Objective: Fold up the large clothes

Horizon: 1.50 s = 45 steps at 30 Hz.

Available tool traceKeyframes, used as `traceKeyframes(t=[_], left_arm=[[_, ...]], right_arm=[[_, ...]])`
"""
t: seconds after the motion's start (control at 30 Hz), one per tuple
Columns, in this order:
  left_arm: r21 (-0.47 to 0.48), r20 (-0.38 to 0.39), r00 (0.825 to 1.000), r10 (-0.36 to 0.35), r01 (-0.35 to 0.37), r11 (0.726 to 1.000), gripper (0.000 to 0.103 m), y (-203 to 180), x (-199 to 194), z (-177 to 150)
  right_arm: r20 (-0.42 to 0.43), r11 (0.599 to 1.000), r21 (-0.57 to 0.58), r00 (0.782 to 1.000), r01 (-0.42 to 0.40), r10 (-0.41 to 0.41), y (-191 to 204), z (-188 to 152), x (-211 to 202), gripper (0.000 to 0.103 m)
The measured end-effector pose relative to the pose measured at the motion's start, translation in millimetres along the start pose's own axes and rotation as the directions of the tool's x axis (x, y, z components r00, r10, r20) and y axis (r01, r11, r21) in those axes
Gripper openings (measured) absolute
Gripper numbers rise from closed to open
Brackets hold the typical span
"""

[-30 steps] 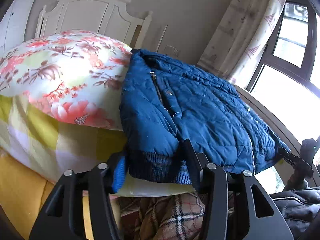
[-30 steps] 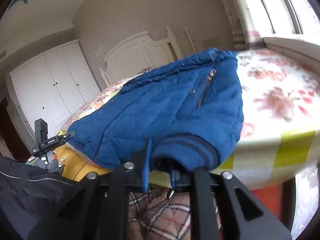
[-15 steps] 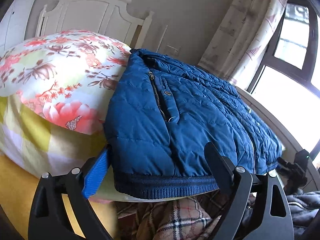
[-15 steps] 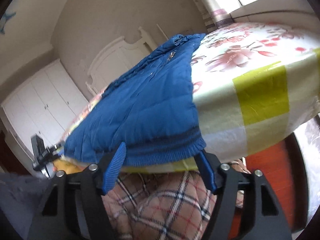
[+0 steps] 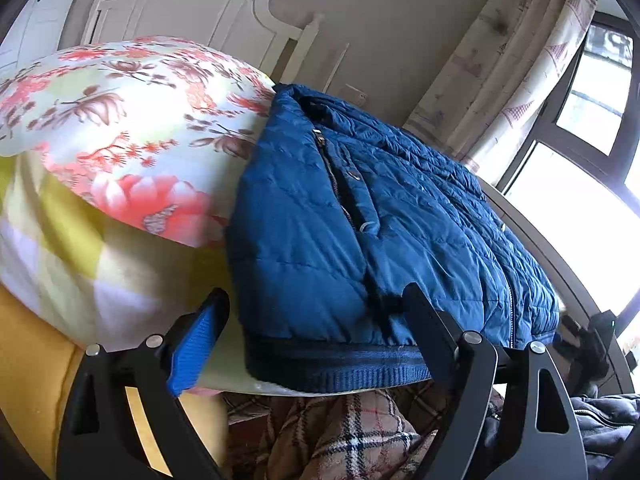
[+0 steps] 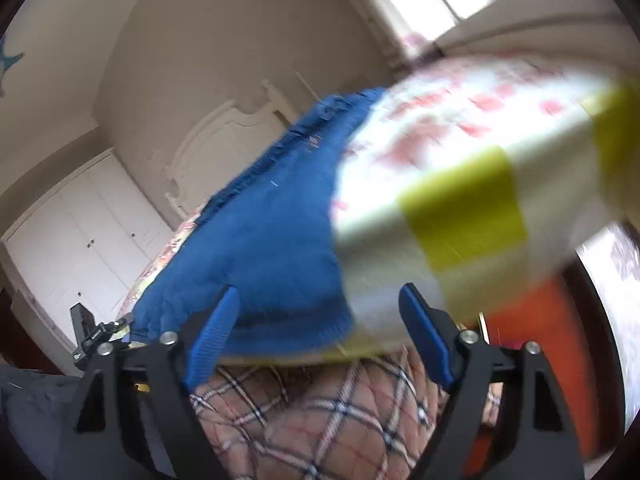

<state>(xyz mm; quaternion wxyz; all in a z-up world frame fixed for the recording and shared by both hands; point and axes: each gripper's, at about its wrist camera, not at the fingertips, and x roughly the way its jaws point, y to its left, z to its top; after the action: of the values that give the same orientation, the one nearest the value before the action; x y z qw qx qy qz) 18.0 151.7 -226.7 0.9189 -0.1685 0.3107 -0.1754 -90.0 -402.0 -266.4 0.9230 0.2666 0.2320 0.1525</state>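
Observation:
A blue quilted jacket (image 5: 360,220) lies flat on the floral bedspread (image 5: 120,120), its dark ribbed hem (image 5: 332,364) along the bed's near edge. My left gripper (image 5: 314,300) is opening. The hem's left part sits between its fingers, and the blue pad (image 5: 196,344) is clear of the cloth. In the blurred right wrist view the jacket (image 6: 260,240) fills the left centre, on the bedspread (image 6: 460,140). My right gripper (image 6: 320,294) is also opening, with the jacket's right hem corner between its pads and no pad pressing on it.
Plaid quilted fabric (image 5: 340,432) (image 6: 340,420) hangs below the bed edge, close under both grippers. A dark jacket (image 5: 600,412) lies at the lower right. A white headboard (image 5: 192,12) stands behind the bed, with a curtain (image 5: 520,60) and a window (image 5: 600,120) to the right. A white wardrobe (image 6: 72,240) stands left.
Both grippers let go of the bunched hem and opened wide. The jacket settled flat with its hem spread along the bed edge. The right gripper moved right and rolled.

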Motion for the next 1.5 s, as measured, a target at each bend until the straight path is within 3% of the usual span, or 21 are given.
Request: traceKeyframes(t=[0.07,0.1,0.13,0.17,0.2,0.23,0.27,0.37,0.53,0.6,0.63,0.67,0.73,0.8,0.87,1.07,1.17,1.23,1.27,1.4,1.5], left_arm=[[0.008,-0.007,1.000,0.003,-0.003,1.000,0.080,-3,5,0],[0.010,-0.010,1.000,0.004,-0.003,1.000,0.074,-4,6,-1],[0.014,-0.011,1.000,-0.002,0.002,1.000,0.066,-5,7,-2],[0.022,-0.004,1.000,0.006,-0.006,1.000,0.061,-6,5,-3],[0.031,0.006,1.000,0.009,-0.009,0.999,0.051,-8,2,-3],[0.036,0.008,1.000,0.009,-0.009,0.999,0.038,-8,-1,-3],[0.049,0.008,1.000,0.005,-0.006,0.999,0.034,-9,-7,-4],[0.089,0.043,0.999,-0.017,0.013,0.996,0.021,-15,-32,-1],[0.086,0.093,0.992,-0.087,0.079,0.993,0.020,-23,-45,17],[0.055,0.092,0.989,-0.118,0.113,0.992,0.022,-22,-40,27],[0.044,0.089,0.989,-0.117,0.114,0.993,0.024,-23,-37,31],[0.036,0.085,0.991,-0.101,0.098,0.995,0.025,-23,-35,35],[0.034,0.077,0.994,-0.072,0.070,0.997,0.027,-23,-31,38],[0.037,0.059,0.998,-0.035,0.033,0.999,0.027,-21,-24,39],[0.053,0.059,0.998,-0.035,0.032,0.998,0.027,-22,-20,39],[0.012,-0.031,0.999,-0.009,0.010,1.000,0.030,-13,7,39],[0.017,-0.031,0.999,-0.027,0.027,0.999,0.031,-12,8,37],[0.051,-0.036,0.999,-0.019,0.021,0.998,0.022,-16,5,36],[0.062,-0.031,0.999,-0.038,0.040,0.997,0.019,-18,-1,36],[0.018,0.002,0.991,-0.137,0.137,0.990,0.013,-14,-40,37],[-0.049,0.057,0.962,-0.268,0.270,0.962,0.013,-10,-87,37]], right_arm=[[-0.041,0.999,-0.037,0.999,0.003,-0.004,8,6,17,0.083],[-0.065,0.998,-0.055,0.998,0.012,-0.016,12,9,27,0.083],[-0.084,0.997,-0.070,0.996,0.013,-0.018,14,8,37,0.073],[-0.092,0.997,-0.080,0.996,-0.008,0.000,17,4,42,0.053],[-0.081,0.996,-0.089,0.997,-0.007,-0.001,20,2,42,0.050],[-0.063,0.995,-0.103,0.998,-0.007,0.000,23,-1,39,0.036],[-0.055,0.993,-0.116,0.998,-0.015,0.008,27,-4,36,0.026],[-0.045,0.990,-0.143,0.999,-0.004,-0.002,42,-10,11,0.015],[0.027,0.979,-0.196,0.998,-0.055,0.061,73,15,-12,0.013],[0.023,0.981,-0.172,0.995,-0.087,0.092,73,28,-4,0.018],[0.013,0.981,-0.172,0.996,-0.089,0.092,74,32,1,0.027],[0.000,0.982,-0.178,0.998,-0.067,0.068,75,34,6,0.050],[-0.022,0.986,-0.160,0.999,-0.047,0.044,74,35,13,0.063],[-0.028,0.987,-0.157,0.999,-0.022,0.018,74,35,20,0.059],[-0.021,0.985,-0.171,1.000,0.000,-0.003,74,34,22,0.034],[-0.038,0.989,-0.147,0.999,0.006,-0.011,67,33,29,0.034],[-0.056,0.994,-0.111,0.998,0.003,-0.009,57,30,36,0.034],[-0.068,0.996,-0.086,0.998,-0.006,0.000,52,25,36,0.027],[-0.068,0.997,-0.079,0.998,-0.013,0.008,50,23,35,0.019],[-0.044,0.996,-0.070,0.998,-0.053,0.050,55,23,15,0.014],[-0.040,0.989,-0.088,0.992,-0.120,0.117,69,23,-15,0.014]])
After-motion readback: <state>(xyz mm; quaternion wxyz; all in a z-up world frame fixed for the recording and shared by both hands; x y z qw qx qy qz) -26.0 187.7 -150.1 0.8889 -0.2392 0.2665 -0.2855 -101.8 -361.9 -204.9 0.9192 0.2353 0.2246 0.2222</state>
